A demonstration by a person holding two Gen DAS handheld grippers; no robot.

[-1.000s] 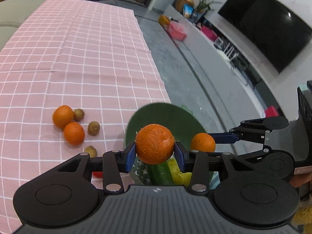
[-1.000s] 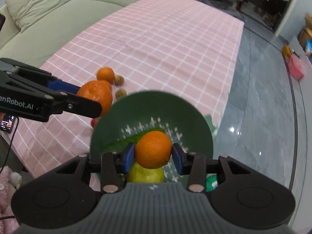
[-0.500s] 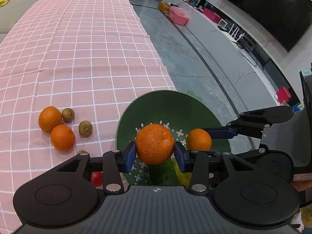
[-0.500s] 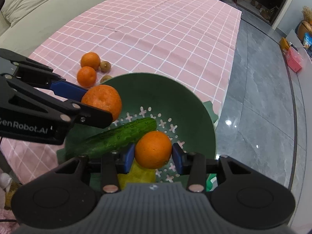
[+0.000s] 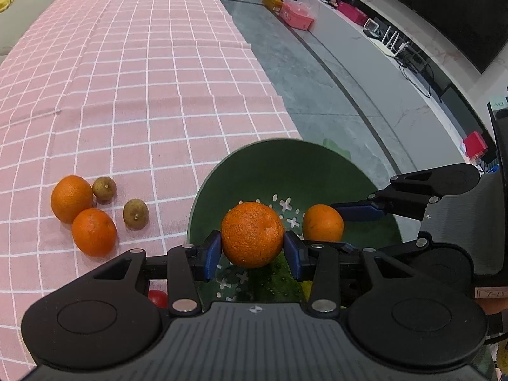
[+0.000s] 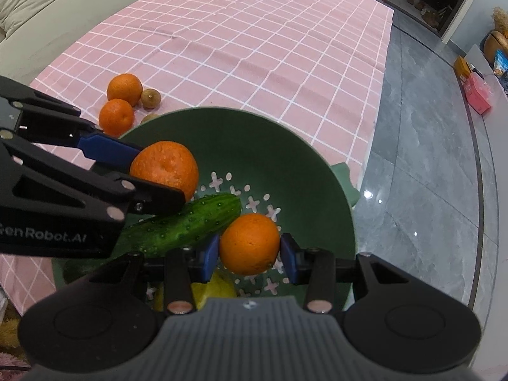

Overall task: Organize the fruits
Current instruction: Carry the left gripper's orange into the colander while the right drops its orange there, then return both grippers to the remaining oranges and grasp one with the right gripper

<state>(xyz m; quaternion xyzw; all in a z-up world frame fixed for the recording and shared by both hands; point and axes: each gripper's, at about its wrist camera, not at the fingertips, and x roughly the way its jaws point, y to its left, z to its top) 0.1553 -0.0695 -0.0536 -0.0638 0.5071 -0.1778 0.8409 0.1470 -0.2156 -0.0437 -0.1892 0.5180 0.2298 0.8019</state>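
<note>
My left gripper [image 5: 252, 250] is shut on a large orange [image 5: 252, 235] and holds it above the green colander bowl [image 5: 254, 165]. My right gripper [image 6: 250, 254] is shut on a smaller orange [image 6: 250, 243], also over the bowl [image 6: 285, 146]. The left gripper's orange shows in the right wrist view [image 6: 165, 168], and the right one's in the left wrist view [image 5: 323, 223]. A cucumber [image 6: 184, 225] and a yellow fruit [image 6: 219, 289] lie in the bowl.
Two oranges [image 5: 71, 198] [image 5: 94, 231] and two small brown kiwis [image 5: 104, 188] [image 5: 136, 213] lie on the pink checked tablecloth [image 5: 143, 79] left of the bowl. A red fruit [image 5: 157, 298] peeks out under my left gripper. The table edge and grey floor [image 6: 428, 158] lie right.
Both grippers, each holding its orange, have moved in over the bowl and lower; the bowl's inside, cucumber and yellow fruit now show more fully.
</note>
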